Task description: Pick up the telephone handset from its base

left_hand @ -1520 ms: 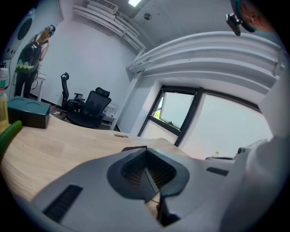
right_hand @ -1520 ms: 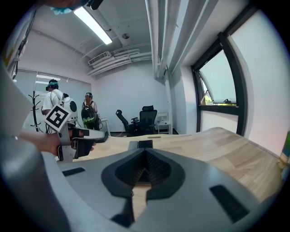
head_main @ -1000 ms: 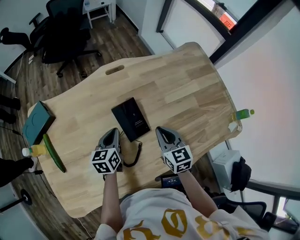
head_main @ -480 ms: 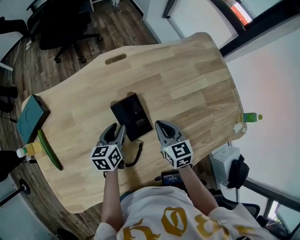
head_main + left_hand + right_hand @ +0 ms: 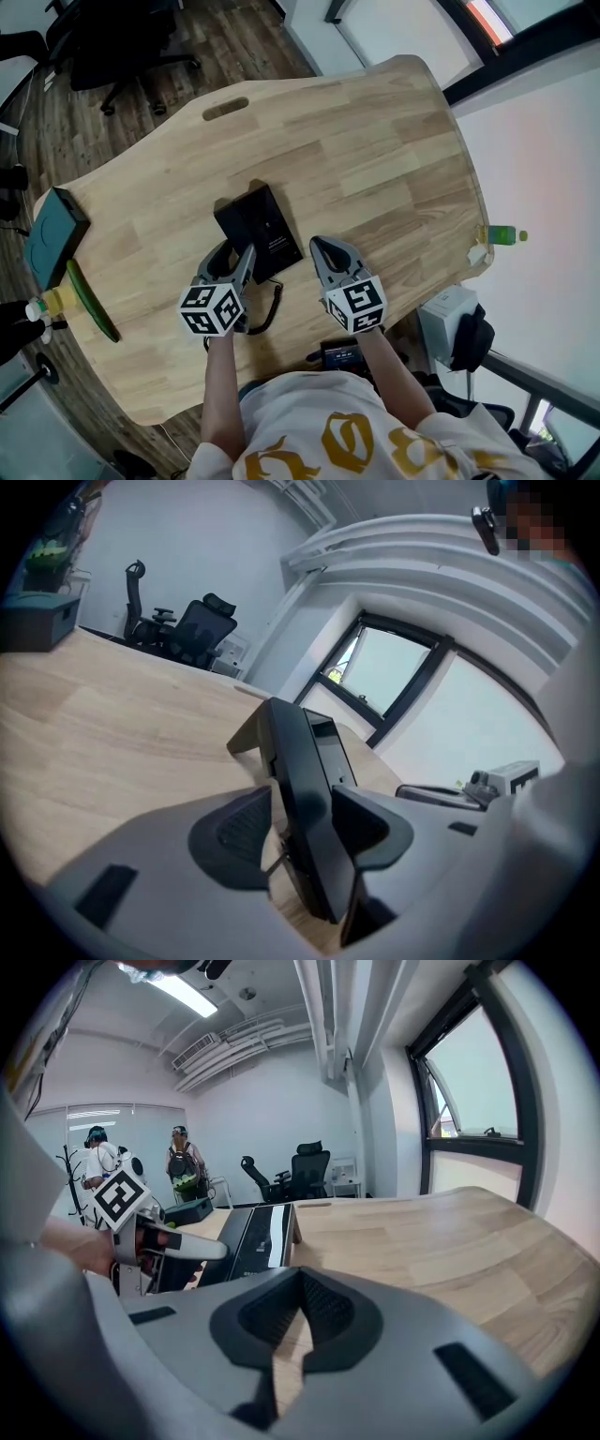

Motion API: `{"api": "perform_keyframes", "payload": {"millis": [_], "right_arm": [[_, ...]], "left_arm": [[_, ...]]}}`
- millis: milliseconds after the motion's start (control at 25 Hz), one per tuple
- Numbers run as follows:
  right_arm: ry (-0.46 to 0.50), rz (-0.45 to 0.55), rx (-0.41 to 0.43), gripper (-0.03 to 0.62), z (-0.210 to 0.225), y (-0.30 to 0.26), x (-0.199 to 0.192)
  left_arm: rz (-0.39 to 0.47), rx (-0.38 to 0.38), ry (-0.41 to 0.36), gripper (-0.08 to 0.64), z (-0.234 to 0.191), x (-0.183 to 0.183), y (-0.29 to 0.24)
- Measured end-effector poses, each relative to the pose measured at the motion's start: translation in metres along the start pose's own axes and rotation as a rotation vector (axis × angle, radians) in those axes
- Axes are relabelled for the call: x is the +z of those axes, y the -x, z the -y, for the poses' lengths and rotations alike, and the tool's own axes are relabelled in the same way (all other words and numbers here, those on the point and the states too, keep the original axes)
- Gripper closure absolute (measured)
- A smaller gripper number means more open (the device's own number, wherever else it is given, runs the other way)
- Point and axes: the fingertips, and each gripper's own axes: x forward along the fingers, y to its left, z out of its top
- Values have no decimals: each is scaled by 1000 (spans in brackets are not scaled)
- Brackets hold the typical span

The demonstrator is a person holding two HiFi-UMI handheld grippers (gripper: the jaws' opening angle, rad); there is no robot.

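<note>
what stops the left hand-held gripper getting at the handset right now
Probably nothing, so yes: the left hand-held gripper has its opening jaws either side of the handset, nothing else between them.

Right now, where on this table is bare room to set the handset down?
Free: the wide wood right of the telephone, out to the table's far and right edges, and the strip between telephone and teal box. Crowded: the near edge around the coiled cord, and the left corner.
</note>
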Motion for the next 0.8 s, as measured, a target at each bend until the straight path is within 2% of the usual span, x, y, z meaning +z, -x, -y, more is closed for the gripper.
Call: {"api": "perform_keyframes", "payload": {"millis": [120, 480, 800], "right_arm": [[2, -7, 4, 588, -2, -1, -3], [-1, 7, 0, 588, -3, 5, 1], [2, 33, -26, 588, 1, 17, 11]], "left_arm": [[-6, -19, -1, 396, 3, 0, -3], [-1, -42, -8, 442, 7, 3, 4], [22, -116, 65, 474, 18, 9, 13]]}}
